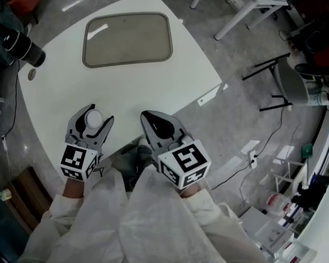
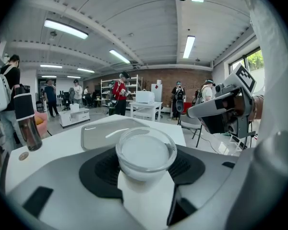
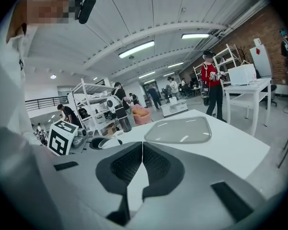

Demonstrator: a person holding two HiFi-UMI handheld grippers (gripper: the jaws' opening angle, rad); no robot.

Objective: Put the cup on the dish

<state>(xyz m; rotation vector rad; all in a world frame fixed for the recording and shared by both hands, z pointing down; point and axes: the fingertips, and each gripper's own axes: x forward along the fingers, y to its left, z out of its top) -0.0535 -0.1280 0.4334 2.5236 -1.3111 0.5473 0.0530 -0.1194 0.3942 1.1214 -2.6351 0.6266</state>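
Observation:
My left gripper (image 1: pixel 91 120) is shut on a small clear cup (image 1: pixel 94 117), held upright over the near edge of the white table (image 1: pixel 170 84). In the left gripper view the cup (image 2: pixel 145 153) sits between the black pads, rim up. The dish (image 1: pixel 127 38), a grey rectangular tray with rounded corners, lies at the table's far side and also shows as the dish (image 2: pixel 110 133) and the dish (image 3: pixel 179 130). My right gripper (image 1: pixel 158 126) is shut with nothing in it, just right of the left one; its jaws meet in the right gripper view (image 3: pixel 142 153).
A dark bottle (image 1: pixel 24 47) stands at the table's left edge beside a small round disc (image 1: pixel 32 74). White tables (image 1: pixel 244 4), a folding stand (image 1: pixel 274 78) and floor cables lie to the right. People stand in the background of both gripper views.

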